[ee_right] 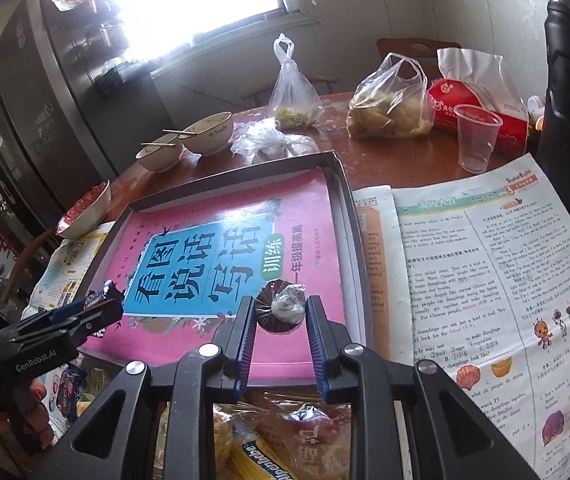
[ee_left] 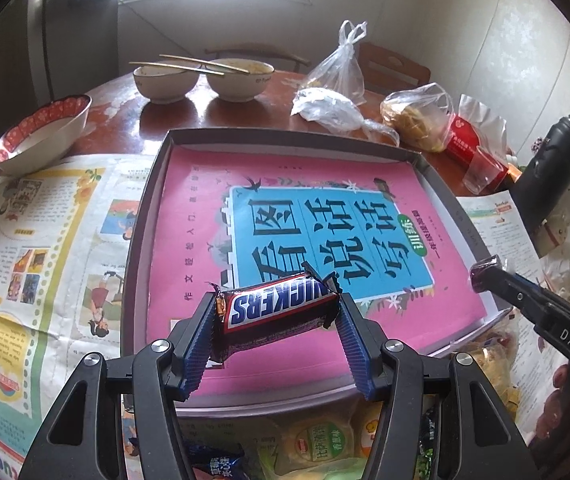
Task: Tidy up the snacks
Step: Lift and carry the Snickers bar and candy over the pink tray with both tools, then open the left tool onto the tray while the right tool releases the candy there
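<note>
My left gripper point(ee_left: 275, 300) is shut on a Snickers bar point(ee_left: 277, 308), held crosswise above the near part of a dark shallow box point(ee_left: 153, 184). A pink and blue book point(ee_left: 189, 216) lies flat in the box. My right gripper point(ee_right: 279, 308) is shut on a small round dark-wrapped sweet point(ee_right: 281, 306) above the box's near right part point(ee_right: 347, 216). The right gripper's tip shows at the right of the left wrist view point(ee_left: 485, 270). The left gripper shows at the left of the right wrist view point(ee_right: 101, 308). More snack packets lie below both grippers point(ee_left: 317, 440) point(ee_right: 285, 440).
Newspaper sheets point(ee_left: 37, 240) point(ee_right: 485, 272) flank the box. Three bowls point(ee_left: 41, 132) point(ee_left: 165, 80) point(ee_left: 241, 78), two with chopsticks, stand behind it. Plastic food bags point(ee_left: 417, 116), a red tissue pack point(ee_right: 481, 108), a clear cup point(ee_right: 475, 136) and a black flask point(ee_left: 553, 160) stand at the back right.
</note>
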### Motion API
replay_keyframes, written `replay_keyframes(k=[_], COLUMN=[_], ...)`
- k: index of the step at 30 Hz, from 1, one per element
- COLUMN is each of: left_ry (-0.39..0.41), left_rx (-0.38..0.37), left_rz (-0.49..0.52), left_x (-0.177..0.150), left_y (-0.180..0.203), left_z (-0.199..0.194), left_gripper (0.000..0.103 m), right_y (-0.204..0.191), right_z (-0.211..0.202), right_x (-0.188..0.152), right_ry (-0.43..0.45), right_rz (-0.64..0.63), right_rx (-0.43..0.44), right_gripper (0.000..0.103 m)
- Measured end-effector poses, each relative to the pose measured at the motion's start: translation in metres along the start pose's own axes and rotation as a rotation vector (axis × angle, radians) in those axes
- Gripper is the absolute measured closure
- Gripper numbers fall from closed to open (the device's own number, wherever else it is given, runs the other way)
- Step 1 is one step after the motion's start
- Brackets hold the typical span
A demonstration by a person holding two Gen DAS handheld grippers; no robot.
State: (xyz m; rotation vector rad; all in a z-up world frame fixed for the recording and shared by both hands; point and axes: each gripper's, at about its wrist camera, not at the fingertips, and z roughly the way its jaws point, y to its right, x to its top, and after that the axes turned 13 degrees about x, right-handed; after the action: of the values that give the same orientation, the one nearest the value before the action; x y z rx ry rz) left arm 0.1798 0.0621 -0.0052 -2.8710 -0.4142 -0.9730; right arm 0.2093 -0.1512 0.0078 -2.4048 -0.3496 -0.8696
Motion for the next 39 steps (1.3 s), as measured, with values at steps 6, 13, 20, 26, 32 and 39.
replay_keyframes(k=[6,13,20,26,32,39], left_ry=[-0.019,-0.048,-0.071,-0.092,-0.100,-0.115], left_rx=[0.016,0.040,0.030,0.023,0.022,0.007], left_rz=[0.007,0.038,0.066,0.068,0.077,0.068], left_x=[0.003,0.005,0.002,0.002,0.003,0.006], left_y=[0.004,0.012,0.020,0.020,0.019,0.012], left_z=[0.002,0.006,0.010,0.017,0.019,0.021], left_gripper=[0.043,0.043,0.043,0.042,0.042,0.037], right_y=[0.003,0.007,0.007,0.008,0.012,0.013], right_z=[0.008,0.007,0.007,0.006,0.004,0.006], right_x=[0.001,-0.003,-0.006,-0.005,-0.004,0.001], right_ry=[-0.039,-0.080,-0.109,-0.117,-0.117,-0.125], right_rz=[0.015,0.024,0.012,0.018,0.045,0.045], right_rx=[0.007,0.006,-0.010,-0.019,-0.016,-0.021], right_gripper=[0.077,0.077,0.077,0.077,0.077,0.068])
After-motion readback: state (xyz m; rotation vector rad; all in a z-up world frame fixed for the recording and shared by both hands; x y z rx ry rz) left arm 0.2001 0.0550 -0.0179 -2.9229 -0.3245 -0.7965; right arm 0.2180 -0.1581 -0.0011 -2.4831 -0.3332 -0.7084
